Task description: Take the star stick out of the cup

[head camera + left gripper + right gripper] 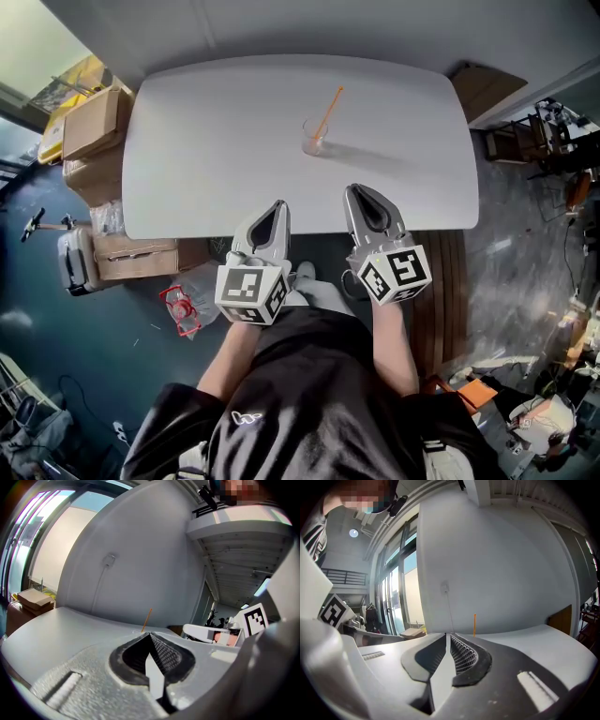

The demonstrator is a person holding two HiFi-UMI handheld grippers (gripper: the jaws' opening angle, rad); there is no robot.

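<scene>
A clear cup (314,138) stands on the white table (206,150), right of its middle. A thin orange stick (329,110) leans out of the cup toward the far right; its top end is too small to make out. The stick (147,619) shows straight ahead in the left gripper view, and the stick (474,624) also shows in the right gripper view. My left gripper (278,206) hovers at the table's near edge, its jaws together and empty. My right gripper (359,191) is beside it, closer to the cup, with a narrow slit between its jaws and nothing in it.
Cardboard boxes (92,127) are stacked off the table's left end, with more boxes (136,257) on the floor below. A red object (180,310) lies on the floor by my left hand. A brown panel (483,87) stands at the far right corner. A white wall runs behind the table.
</scene>
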